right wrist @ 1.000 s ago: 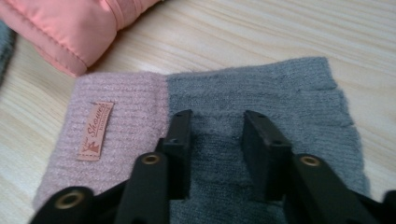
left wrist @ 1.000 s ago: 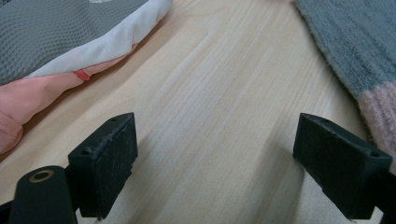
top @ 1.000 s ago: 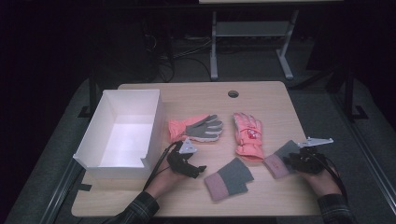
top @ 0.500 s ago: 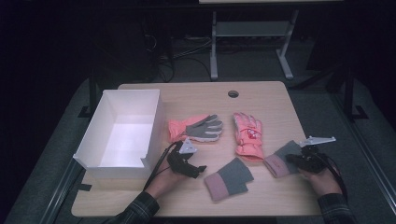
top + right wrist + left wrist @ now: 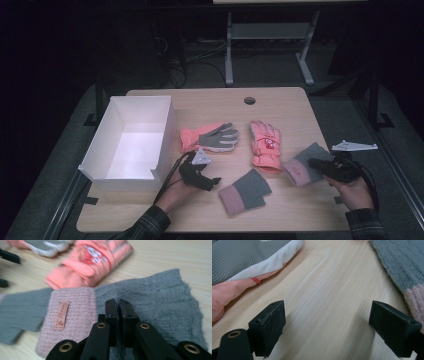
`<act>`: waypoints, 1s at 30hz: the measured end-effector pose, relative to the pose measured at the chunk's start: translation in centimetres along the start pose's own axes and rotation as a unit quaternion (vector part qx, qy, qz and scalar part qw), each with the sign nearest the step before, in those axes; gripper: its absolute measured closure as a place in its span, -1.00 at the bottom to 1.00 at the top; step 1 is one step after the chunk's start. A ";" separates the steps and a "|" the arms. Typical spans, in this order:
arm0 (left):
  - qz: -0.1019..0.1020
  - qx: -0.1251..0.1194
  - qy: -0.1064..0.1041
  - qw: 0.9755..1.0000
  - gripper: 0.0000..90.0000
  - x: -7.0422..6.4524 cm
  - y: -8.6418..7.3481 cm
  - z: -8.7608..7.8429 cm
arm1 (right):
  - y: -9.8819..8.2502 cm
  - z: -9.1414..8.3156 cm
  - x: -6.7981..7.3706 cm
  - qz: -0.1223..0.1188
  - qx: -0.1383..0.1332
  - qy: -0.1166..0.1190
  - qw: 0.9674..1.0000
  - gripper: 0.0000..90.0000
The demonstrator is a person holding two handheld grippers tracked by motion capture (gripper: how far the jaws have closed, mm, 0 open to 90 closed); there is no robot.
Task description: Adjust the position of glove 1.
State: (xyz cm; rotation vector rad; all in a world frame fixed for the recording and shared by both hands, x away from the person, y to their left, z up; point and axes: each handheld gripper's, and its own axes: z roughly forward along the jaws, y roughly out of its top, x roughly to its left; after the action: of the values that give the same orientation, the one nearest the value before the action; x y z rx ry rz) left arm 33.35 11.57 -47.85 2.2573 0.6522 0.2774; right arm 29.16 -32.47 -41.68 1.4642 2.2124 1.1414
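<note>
The light wooden table (image 5: 300, 107) carries an open white box (image 5: 131, 145) at nine o'clock, two pink ski gloves (image 5: 207, 137) (image 5: 265, 145) at centre, and two grey-and-pink knitted mittens (image 5: 244, 191) (image 5: 304, 165) toward five o'clock.

The high view looks forward and down from above the person's side, far enough off to take in the whole counter (image 5: 210, 100), with both forearms entering at the bottom of the frame. The left gripper view sits very low and close over the wood, looking between its own two black jaws, with the grey-and-pink knit mitten (image 5: 402, 270) at its upper right. The right gripper view looks along its own jaws, close over the other knit mitten (image 5: 150, 300), and shares the coral glove (image 5: 92, 262) with the high view (image 5: 265, 145).
</note>
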 end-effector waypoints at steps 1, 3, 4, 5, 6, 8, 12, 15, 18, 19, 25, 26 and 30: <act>0.000 0.000 0.000 1.000 -0.71 0.0 0.0 0.0 | 0.0 0.0 0.0 0.000 0.000 0.000 1.000 0.92; 0.000 0.000 0.000 1.000 -0.71 0.0 0.0 0.0 | 0.4 -0.3 0.7 0.000 -0.007 0.012 1.000 0.92; 0.000 0.000 0.000 1.000 -0.71 0.0 0.0 0.0 | 0.5 -0.3 1.0 -0.002 -0.011 0.015 1.000 0.92; 0.000 0.000 0.000 1.000 -0.71 0.0 0.0 0.0 | 0.9 -0.3 1.8 -0.006 -0.014 0.026 1.000 0.92; 0.000 0.000 0.000 1.000 -0.71 0.0 0.0 0.0 | 0.9 -0.3 1.8 -0.006 -0.014 0.026 1.000 0.92; -0.001 0.001 0.000 1.000 -0.71 0.0 0.0 0.0 | 1.3 -0.2 2.6 -0.011 -0.017 0.030 0.999 0.92; -0.001 0.001 0.000 1.000 -0.71 0.0 0.0 0.0 | 1.9 0.5 4.2 -0.020 -0.020 0.045 0.999 0.92; -0.001 0.001 0.000 1.000 -0.71 0.0 0.0 0.0 | 2.0 0.8 5.0 -0.026 -0.018 0.050 0.998 0.92; -0.001 0.001 0.000 1.000 -0.71 0.0 0.0 0.0 | 2.1 1.4 6.9 -0.034 -0.014 0.067 0.997 0.92; -0.001 0.001 0.000 1.000 -0.71 0.0 0.0 0.0 | 2.1 1.4 6.9 -0.034 -0.014 0.067 0.997 0.92; 0.000 0.001 0.000 1.000 -0.71 0.0 0.0 0.0 | 2.3 3.1 9.8 -0.057 -0.005 0.093 0.994 0.91; 0.000 0.000 0.000 1.000 -0.71 0.0 0.0 0.0 | 2.3 3.4 10.3 -0.062 -0.001 0.099 0.993 0.91; 0.000 0.000 0.000 1.000 -0.71 0.0 0.0 0.0 | 2.2 4.3 12.0 -0.079 0.012 0.117 0.990 0.91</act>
State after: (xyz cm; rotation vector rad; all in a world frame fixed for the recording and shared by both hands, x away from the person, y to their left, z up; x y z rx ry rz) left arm 33.35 11.57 -47.84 2.2577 0.6525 0.2769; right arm 27.58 -19.64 -40.47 1.1908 2.4549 1.2950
